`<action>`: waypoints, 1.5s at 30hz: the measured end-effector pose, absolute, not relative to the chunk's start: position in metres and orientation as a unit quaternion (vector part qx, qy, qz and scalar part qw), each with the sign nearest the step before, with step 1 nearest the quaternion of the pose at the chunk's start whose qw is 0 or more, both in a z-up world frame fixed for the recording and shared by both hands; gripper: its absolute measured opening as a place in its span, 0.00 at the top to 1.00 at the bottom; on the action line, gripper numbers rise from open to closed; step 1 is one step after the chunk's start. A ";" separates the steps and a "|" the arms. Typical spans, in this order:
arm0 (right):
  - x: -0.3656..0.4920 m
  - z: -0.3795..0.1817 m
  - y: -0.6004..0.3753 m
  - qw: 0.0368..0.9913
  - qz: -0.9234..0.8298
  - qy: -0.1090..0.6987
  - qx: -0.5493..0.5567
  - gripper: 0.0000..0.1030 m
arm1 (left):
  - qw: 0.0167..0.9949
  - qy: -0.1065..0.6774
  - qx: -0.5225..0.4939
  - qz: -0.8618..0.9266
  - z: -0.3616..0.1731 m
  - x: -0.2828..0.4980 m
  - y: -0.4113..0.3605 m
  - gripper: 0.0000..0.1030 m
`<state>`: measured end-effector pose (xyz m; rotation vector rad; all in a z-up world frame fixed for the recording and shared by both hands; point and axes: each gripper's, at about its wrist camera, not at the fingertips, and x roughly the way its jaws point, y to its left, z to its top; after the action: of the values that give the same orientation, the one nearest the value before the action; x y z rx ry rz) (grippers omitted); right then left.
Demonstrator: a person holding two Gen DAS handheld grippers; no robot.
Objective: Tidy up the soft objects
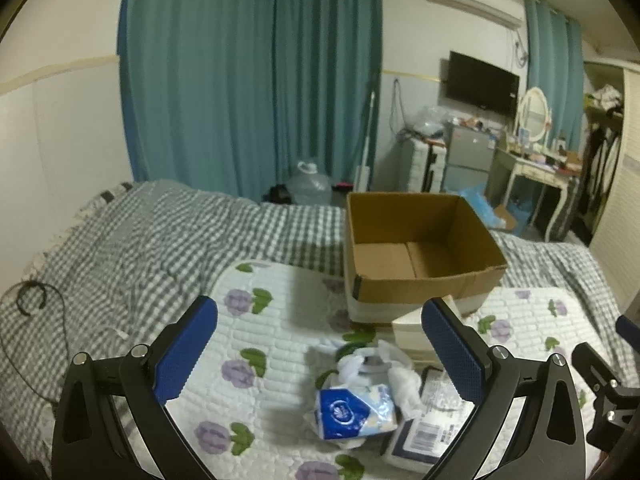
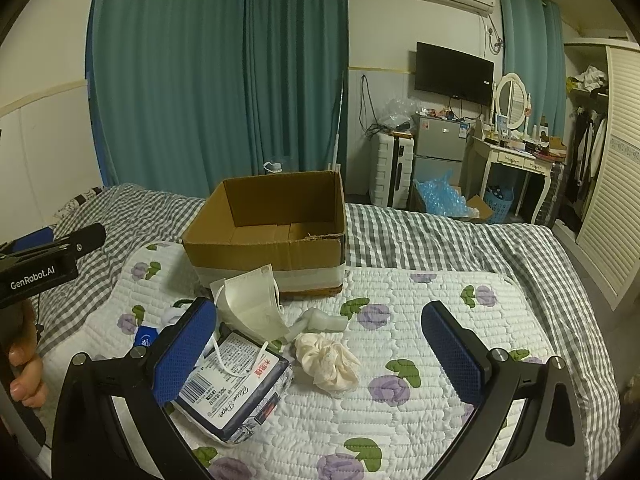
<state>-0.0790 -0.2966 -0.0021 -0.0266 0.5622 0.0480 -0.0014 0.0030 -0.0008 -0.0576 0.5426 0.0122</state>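
Bedroom clutter was spread over a floral quilted pad (image 2: 420, 300) on the bed, with an empty cardboard box (image 2: 272, 232) set at the pad's far edge. Both claws, left (image 1: 320, 356) and right (image 2: 320, 352), were held apart and empty, so the task was judged barely begun. A cream cloth bundle (image 2: 326, 362) lay between the right claw's fingers, long axis running toward the pad's near right corner; lowering and closing was judged next, then carrying it to the box
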 end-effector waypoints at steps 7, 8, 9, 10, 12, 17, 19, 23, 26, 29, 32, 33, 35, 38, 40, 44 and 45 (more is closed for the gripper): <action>-0.082 0.000 -0.296 0.962 0.024 0.273 -0.018 0.00 | 0.969 0.247 -0.009 0.023 0.002 -0.004 0.001 0.00; -0.082 0.001 -0.296 0.962 0.024 0.272 -0.019 0.00 | 0.968 0.248 -0.010 0.025 0.002 -0.004 0.001 0.00; -0.082 0.001 -0.296 0.962 0.024 0.272 -0.019 0.00 | 0.968 0.249 -0.012 0.026 0.002 -0.004 0.002 0.00; -0.082 0.001 -0.295 0.962 0.024 0.272 -0.019 0.00 | 0.968 0.251 -0.014 0.027 0.002 -0.003 0.003 0.00; -0.082 0.002 -0.295 0.962 0.023 0.271 -0.020 0.00 | 0.967 0.252 -0.017 0.029 0.002 -0.003 0.005 0.00; -0.081 0.003 -0.294 0.963 0.022 0.269 -0.019 0.00 | 0.968 0.248 -0.022 0.036 0.004 -0.004 0.008 0.00; -0.081 0.003 -0.296 0.962 0.024 0.270 -0.015 0.00 | 0.968 0.247 -0.020 0.038 0.004 -0.004 0.007 0.00; -0.083 0.006 -0.297 0.963 0.021 0.267 -0.017 0.00 | 0.968 0.248 -0.018 0.036 0.004 -0.003 0.007 0.00; -0.086 0.008 -0.295 0.965 0.022 0.259 -0.023 0.00 | 0.969 0.242 -0.008 0.042 0.005 -0.004 0.006 0.00; -0.086 0.007 -0.293 0.965 0.026 0.259 -0.024 0.00 | 0.971 0.238 0.000 0.035 0.004 -0.006 0.003 0.00; -0.087 0.007 -0.292 0.966 0.028 0.257 -0.027 0.00 | 0.971 0.238 0.007 0.031 0.003 -0.005 0.000 0.00; -0.087 0.007 -0.291 0.965 0.030 0.257 -0.026 0.00 | 0.970 0.240 0.007 0.029 0.003 -0.005 0.001 0.00; -0.088 0.007 -0.291 0.965 0.032 0.258 -0.027 0.00 | 0.969 0.247 0.000 0.023 0.003 -0.003 0.002 0.00; -0.090 0.008 -0.290 0.966 0.032 0.256 -0.031 0.00 | 0.967 0.254 -0.002 0.022 0.001 -0.002 0.003 0.00; -0.090 0.008 -0.292 0.965 0.041 0.257 -0.022 0.00 | 0.967 0.254 -0.003 0.022 0.002 -0.003 0.003 0.00; -0.092 0.008 -0.293 0.966 0.048 0.255 -0.018 0.00 | 0.968 0.250 -0.001 0.022 0.002 -0.005 0.001 0.00; -0.093 0.009 -0.292 0.966 0.051 0.252 -0.018 0.00 | 0.968 0.251 -0.001 0.022 0.002 -0.004 0.001 0.00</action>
<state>-0.0930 -0.2923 0.0086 -0.0359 0.5099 0.1036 -0.0043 0.0012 0.0023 -0.0013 0.5075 0.0441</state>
